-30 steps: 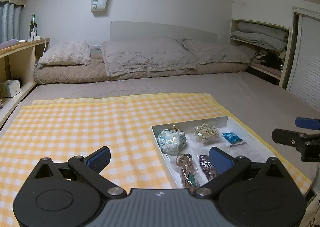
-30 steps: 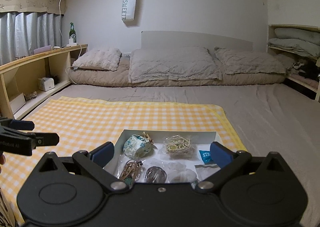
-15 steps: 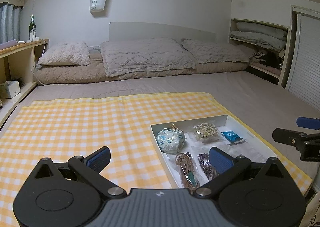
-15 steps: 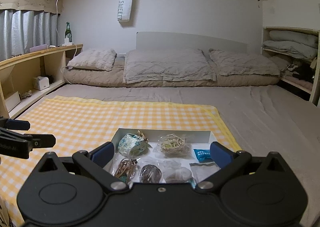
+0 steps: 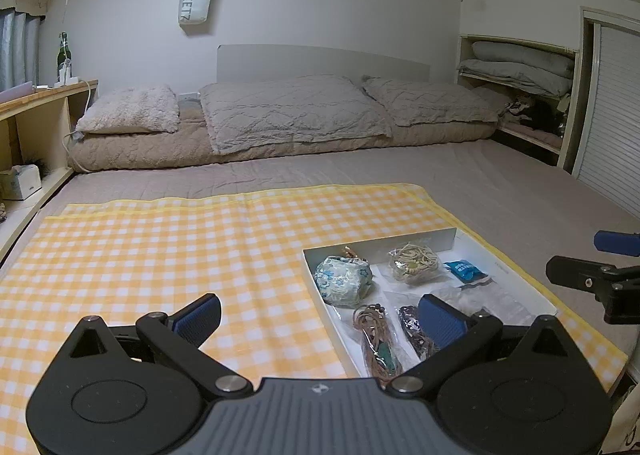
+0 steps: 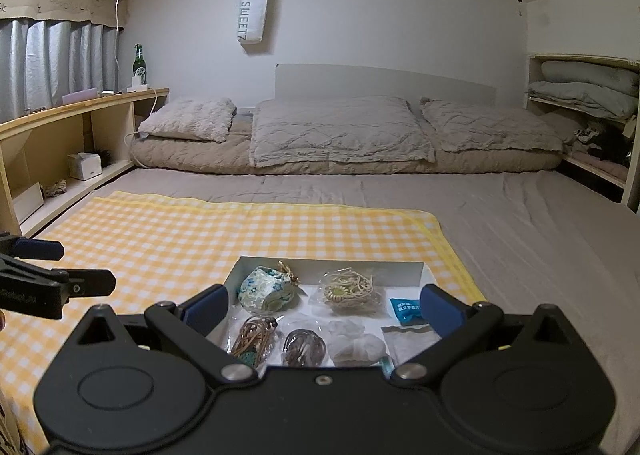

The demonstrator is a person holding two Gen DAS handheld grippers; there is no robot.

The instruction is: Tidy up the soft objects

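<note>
Hovering over the bed, both sets of tongs hang spread w/ nothing between them: left tongs (image 5: pixel 318 319) above the yellow checked cloth (image 5: pixel 160 255) just left of the white tray (image 5: pixel 448 235), right tongs (image 6: pixel 322 305) straight over the tray's near half. All soft items sit inside the tray: floral pouch (image 6: pixel 267 290) back-left, bagged cord bundle (image 6: pixel 349 290) beside it, blue sachet (image 6: pixel 405 311) to the right; front row has a brown strap bundle (image 6: pixel 251 341), a dark bagged item (image 6: pixel 304 343) and a white fluffy piece (image 6: pixel 358 345). Probably the tray's there to keep small floppy things from drifting on the soft bedding; cloth gives a flat, visible work area. That layout fits either a sorted tray or one waiting to be emptied, can't tell which. Right view shows the full front row incl. the white piece and a clear flat bag at the front-right; left view hides most of that behind its own finger, but shows the tray's side wall, the big bare stretch of cloth, and the right tongs from the side.
</note>
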